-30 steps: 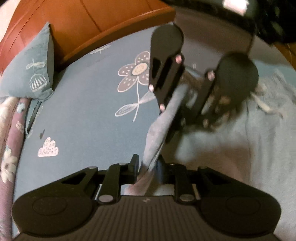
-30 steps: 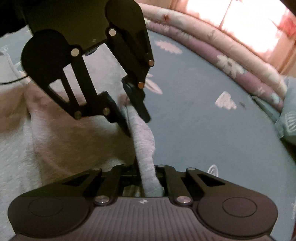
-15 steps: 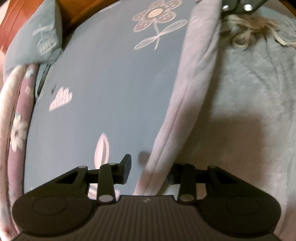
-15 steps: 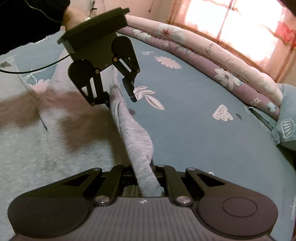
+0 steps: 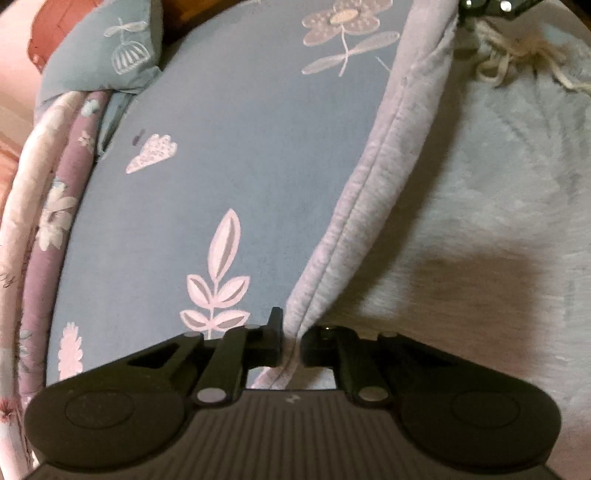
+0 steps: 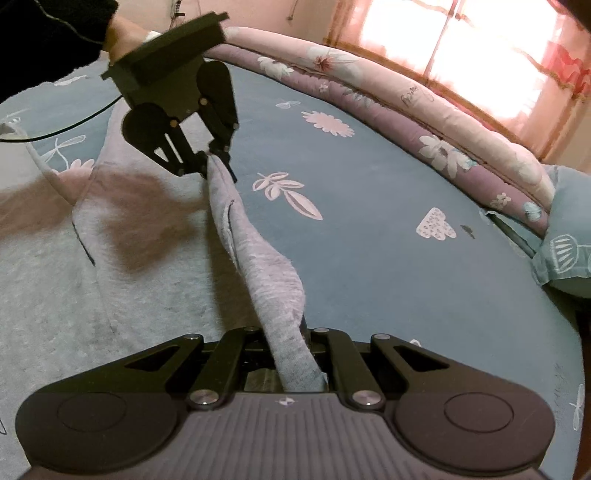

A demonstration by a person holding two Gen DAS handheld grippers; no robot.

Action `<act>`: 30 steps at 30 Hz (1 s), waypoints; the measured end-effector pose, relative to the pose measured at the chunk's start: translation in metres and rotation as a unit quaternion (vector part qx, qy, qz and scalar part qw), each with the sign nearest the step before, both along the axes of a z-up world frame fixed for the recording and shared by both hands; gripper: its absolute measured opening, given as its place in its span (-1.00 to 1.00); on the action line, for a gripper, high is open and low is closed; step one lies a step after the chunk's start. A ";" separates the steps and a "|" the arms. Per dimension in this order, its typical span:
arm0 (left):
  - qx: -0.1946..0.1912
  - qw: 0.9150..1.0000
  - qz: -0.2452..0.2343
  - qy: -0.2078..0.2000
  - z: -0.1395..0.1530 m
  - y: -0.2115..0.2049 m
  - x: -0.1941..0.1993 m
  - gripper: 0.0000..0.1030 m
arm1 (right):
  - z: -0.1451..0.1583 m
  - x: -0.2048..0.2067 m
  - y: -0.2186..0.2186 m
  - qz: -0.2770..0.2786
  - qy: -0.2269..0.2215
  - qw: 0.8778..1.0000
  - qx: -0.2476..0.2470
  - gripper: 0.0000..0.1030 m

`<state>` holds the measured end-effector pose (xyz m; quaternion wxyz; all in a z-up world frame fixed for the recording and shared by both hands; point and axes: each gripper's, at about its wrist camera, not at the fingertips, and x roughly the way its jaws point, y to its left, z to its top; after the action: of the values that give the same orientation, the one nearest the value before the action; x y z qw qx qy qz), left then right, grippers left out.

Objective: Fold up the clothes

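Note:
A grey fleecy garment (image 5: 498, 184) lies on the blue flowered bed sheet (image 5: 221, 147). Its hemmed edge (image 5: 388, 166) is lifted and stretched between both grippers. My left gripper (image 5: 291, 343) has its jaws closing on one end of that edge, and the pads press the cloth. In the right wrist view the left gripper (image 6: 218, 162) pinches the far end of the raised strip (image 6: 255, 258). My right gripper (image 6: 295, 354) is shut on the near end. A cream drawstring (image 5: 517, 62) lies on the garment near the right gripper (image 5: 480, 7).
A rolled floral quilt (image 6: 424, 122) runs along the far side of the bed sheet (image 6: 369, 221), with a teal pillow (image 6: 565, 251) at its end. A person's hand (image 6: 122, 33) in a dark sleeve holds the left gripper, and a thin cable (image 6: 55, 129) trails from it.
The left gripper let go, slid along the hem away from the right gripper, then shut on it again farther along. The stretched span of cloth is longer; the right gripper kept its grip.

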<state>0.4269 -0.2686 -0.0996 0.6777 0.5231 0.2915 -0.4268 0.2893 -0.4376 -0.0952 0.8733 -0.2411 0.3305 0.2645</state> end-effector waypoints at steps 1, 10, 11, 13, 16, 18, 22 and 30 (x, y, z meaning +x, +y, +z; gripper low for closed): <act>-0.006 1.000 0.002 -0.003 0.005 0.004 -0.005 -0.89 | 0.002 -0.002 0.001 -0.001 -0.002 1.000 0.000 -0.85; -0.086 0.995 0.037 -0.040 0.066 0.038 -0.062 -0.90 | 0.036 -0.044 0.018 -0.007 -0.035 0.999 0.001 -0.85; -0.091 0.994 0.040 -0.043 0.070 0.041 -0.069 -0.90 | 0.041 -0.050 0.020 -0.008 -0.040 0.999 0.002 -0.85; -0.093 0.993 0.042 -0.051 0.077 0.047 -0.089 -0.90 | 0.048 -0.062 0.025 -0.009 -0.052 0.999 -0.003 -0.85; -0.108 0.992 0.043 -0.056 0.089 0.056 -0.118 -0.90 | 0.060 -0.083 0.031 -0.009 -0.069 0.997 -0.011 -0.85; -0.121 0.990 0.035 -0.055 0.097 0.063 -0.138 -0.90 | 0.067 -0.097 0.034 -0.008 -0.078 0.997 -0.020 -0.85; -0.142 0.988 0.026 -0.059 0.104 0.071 -0.170 -0.90 | 0.074 -0.123 0.038 -0.005 -0.090 0.995 -0.039 -0.85; -0.140 0.989 -0.008 -0.050 0.079 0.082 -0.239 -0.90 | 0.050 -0.169 0.048 0.005 -0.079 0.994 -0.080 -0.85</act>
<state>0.1879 -0.1867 -0.0201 0.7544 0.4463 0.1906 -0.4420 0.1205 -0.3898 -0.0451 0.8730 -0.3325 0.2795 0.2219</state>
